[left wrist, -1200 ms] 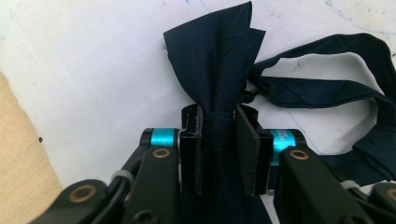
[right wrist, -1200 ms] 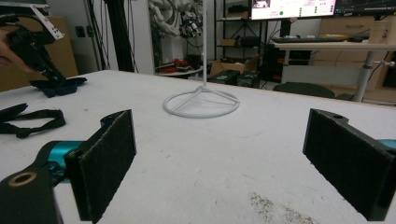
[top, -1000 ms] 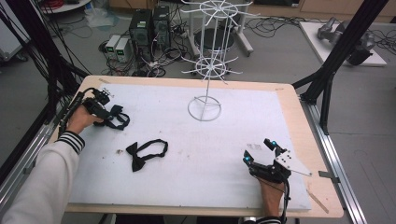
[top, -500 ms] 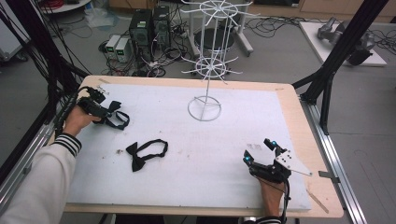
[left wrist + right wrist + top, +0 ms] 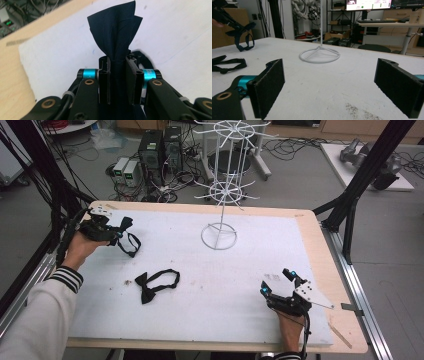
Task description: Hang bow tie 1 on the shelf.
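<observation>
At the far left corner of the table (image 5: 310,245), a dark bow tie (image 5: 117,32) is squeezed tight between the left tongs (image 5: 116,234), and its strap loop (image 5: 131,242) is seen hanging down. A second black bow tie (image 5: 156,284) is laid flat on the white mat, near the middle. The right tongs (image 5: 278,284) are held wide open near the front right, with nothing between them. A white wire stand (image 5: 220,195) is set at the back.
</observation>
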`<state>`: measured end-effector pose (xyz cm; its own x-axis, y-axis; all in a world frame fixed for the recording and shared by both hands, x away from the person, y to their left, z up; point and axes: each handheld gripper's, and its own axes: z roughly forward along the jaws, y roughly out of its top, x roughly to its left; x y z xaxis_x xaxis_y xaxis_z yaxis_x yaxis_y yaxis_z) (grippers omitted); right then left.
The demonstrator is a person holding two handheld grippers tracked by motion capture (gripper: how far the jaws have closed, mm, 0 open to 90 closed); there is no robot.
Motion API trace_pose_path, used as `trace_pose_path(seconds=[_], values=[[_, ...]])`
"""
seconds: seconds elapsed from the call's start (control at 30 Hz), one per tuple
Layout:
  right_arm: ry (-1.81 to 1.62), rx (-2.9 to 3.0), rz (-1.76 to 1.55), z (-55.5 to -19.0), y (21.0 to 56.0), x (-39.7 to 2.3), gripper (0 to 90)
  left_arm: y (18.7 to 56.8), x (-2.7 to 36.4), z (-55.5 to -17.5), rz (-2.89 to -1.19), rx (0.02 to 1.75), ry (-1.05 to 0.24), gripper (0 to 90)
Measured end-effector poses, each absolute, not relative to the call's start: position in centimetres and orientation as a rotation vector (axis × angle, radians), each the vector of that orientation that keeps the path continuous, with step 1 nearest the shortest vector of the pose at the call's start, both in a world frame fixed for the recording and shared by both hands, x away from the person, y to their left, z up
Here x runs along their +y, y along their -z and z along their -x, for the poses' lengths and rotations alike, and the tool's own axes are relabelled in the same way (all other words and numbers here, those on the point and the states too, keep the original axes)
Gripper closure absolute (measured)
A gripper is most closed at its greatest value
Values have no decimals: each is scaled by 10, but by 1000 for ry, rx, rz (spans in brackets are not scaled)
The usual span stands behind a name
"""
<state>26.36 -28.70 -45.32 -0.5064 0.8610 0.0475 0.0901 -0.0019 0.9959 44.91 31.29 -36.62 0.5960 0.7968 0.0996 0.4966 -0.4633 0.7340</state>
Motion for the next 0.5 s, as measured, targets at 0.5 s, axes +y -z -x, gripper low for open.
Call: trace_pose_path(seconds=[0.5], values=[[-1571,1647,-990,-264,453,-288,88,340,303,-430,-1959,911,-552,752]])
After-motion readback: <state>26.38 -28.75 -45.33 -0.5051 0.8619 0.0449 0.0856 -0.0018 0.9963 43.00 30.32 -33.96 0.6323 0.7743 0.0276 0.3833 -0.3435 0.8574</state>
